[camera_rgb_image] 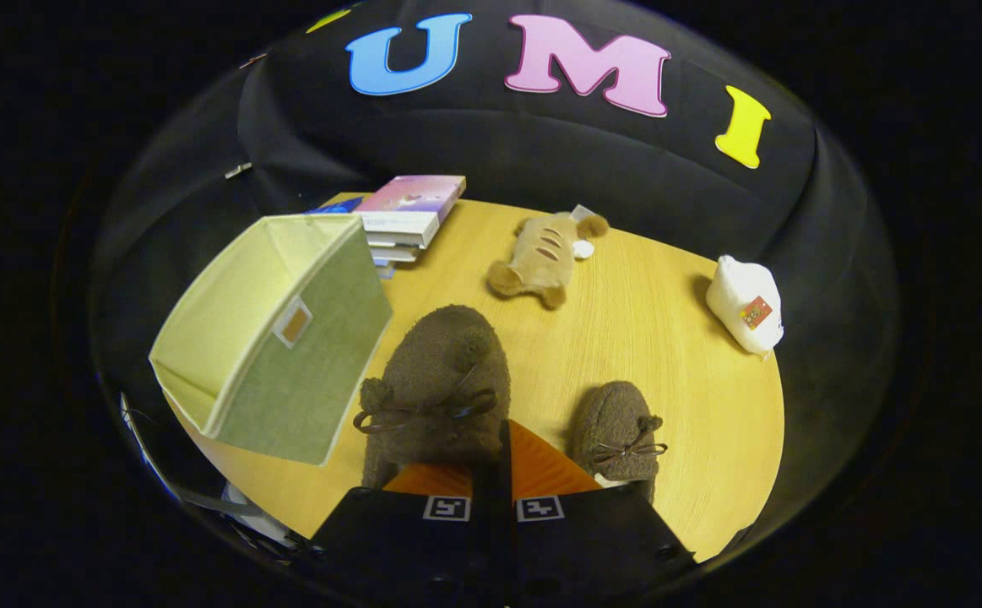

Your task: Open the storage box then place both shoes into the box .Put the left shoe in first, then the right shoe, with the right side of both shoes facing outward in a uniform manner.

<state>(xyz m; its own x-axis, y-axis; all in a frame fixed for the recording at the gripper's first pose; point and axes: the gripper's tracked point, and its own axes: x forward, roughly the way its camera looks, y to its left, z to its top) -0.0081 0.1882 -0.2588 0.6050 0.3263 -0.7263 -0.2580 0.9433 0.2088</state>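
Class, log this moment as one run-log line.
gripper: shut on near brown shoe | second shoe: on table | storage box: open, empty

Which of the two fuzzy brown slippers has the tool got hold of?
The bigger-looking fuzzy brown slipper beside the green fabric box; the tool's fingers close on its rear. The other slipper lies free.
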